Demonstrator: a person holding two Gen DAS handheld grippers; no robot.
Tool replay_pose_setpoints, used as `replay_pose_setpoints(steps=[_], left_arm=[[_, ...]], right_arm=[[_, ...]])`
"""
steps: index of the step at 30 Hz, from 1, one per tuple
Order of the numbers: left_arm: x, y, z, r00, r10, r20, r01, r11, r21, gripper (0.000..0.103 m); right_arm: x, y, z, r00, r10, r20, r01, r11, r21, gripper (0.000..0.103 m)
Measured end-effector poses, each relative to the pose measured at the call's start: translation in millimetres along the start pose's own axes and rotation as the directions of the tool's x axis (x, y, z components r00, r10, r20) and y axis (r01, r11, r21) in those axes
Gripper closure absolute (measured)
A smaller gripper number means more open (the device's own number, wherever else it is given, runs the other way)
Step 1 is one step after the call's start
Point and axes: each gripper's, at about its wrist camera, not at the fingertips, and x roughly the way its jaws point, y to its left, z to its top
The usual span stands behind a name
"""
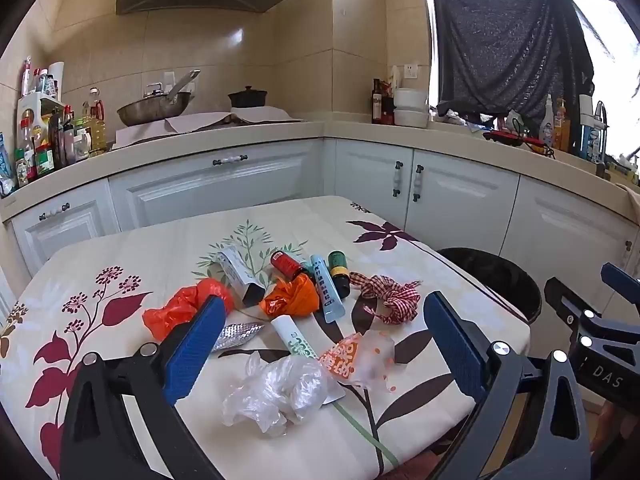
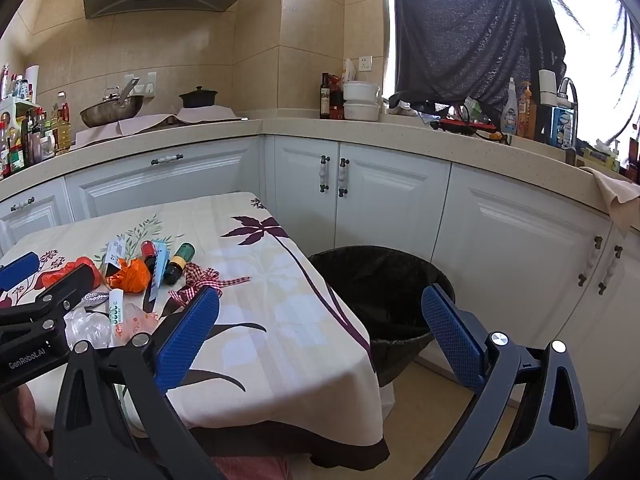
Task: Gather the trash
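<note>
Trash lies on the floral tablecloth [image 1: 120, 256]: two orange plastic bags [image 1: 290, 296], a clear plastic bag [image 1: 276, 394], an orange-printed wrapper [image 1: 356, 356], a checked red cloth scrap [image 1: 390, 294], a foil piece [image 1: 236, 334], a white tube [image 1: 294, 338], a blue tube [image 1: 326, 286], a red bottle [image 1: 286, 264], a green bottle [image 1: 339, 270] and a small carton [image 1: 238, 274]. My left gripper [image 1: 324, 344] is open above the near trash. My right gripper [image 2: 320, 332] is open and empty over the table's right edge, near the black bin [image 2: 384, 280].
The bin also shows in the left wrist view [image 1: 496, 276], standing on the floor right of the table. White cabinets [image 1: 216, 184] and a beige counter with a wok [image 1: 154, 108], pot and bottles run behind. A dark curtain [image 1: 508, 36] hangs at the window.
</note>
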Motion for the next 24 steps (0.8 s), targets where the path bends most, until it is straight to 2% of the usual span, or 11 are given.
replay_pose_setpoints(steps=[24], left_arm=[[-2.3,2.3,3.8,1.000,-0.009,0.000,0.009,1.000,-0.018,0.006]], right_arm=[[-0.3,0.3,1.0,1.000,0.001,0.007,-0.001,1.000,0.002,0.004]])
